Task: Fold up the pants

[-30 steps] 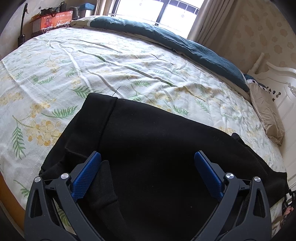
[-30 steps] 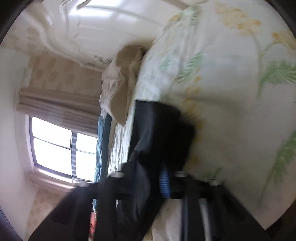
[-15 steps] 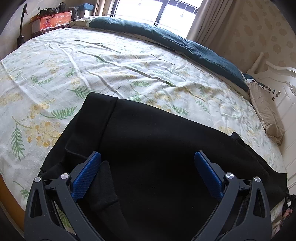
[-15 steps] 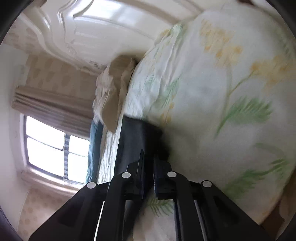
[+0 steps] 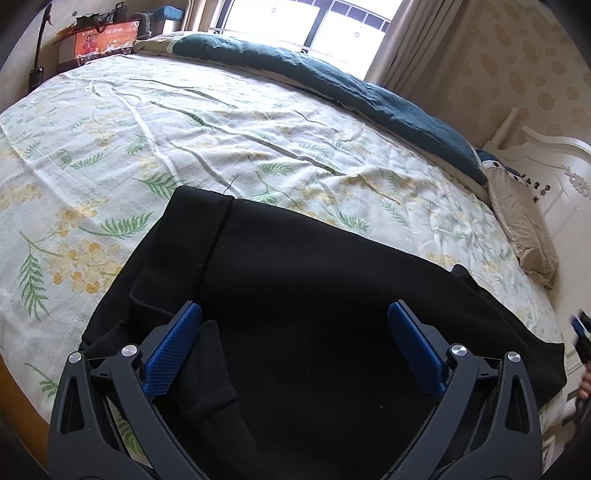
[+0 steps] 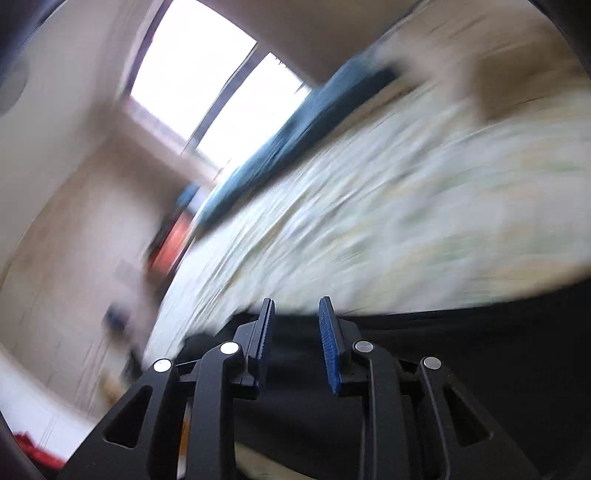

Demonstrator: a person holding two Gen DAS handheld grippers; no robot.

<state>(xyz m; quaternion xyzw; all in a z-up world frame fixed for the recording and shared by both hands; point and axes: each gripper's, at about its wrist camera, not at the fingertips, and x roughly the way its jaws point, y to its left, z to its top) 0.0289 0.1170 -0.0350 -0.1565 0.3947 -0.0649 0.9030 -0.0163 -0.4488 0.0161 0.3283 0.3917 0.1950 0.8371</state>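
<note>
The black pants (image 5: 314,280) lie folded on the flowered bed sheet (image 5: 184,122), taking up the near part of the left wrist view. My left gripper (image 5: 295,332) hovers just over them, open wide, with nothing between its blue pads (image 5: 173,350). In the blurred right wrist view my right gripper (image 6: 295,326) hangs over the near edge of the pants (image 6: 461,362). Its jaws are opening, a narrow gap shows, and no cloth is pinched between them. A sliver of the right gripper (image 5: 581,332) shows at the far right edge of the left wrist view.
A dark teal quilt (image 5: 332,85) runs along the far side of the bed under a bright window (image 5: 314,18). A beige pillow (image 5: 524,229) leans by the white headboard (image 5: 565,173) on the right. A red box (image 5: 103,40) and bags stand beyond the far left corner.
My right gripper let go of the pants' edge, opened a little, and swung and rolled fast to face across the bed. The left gripper and the pants stayed as they were.
</note>
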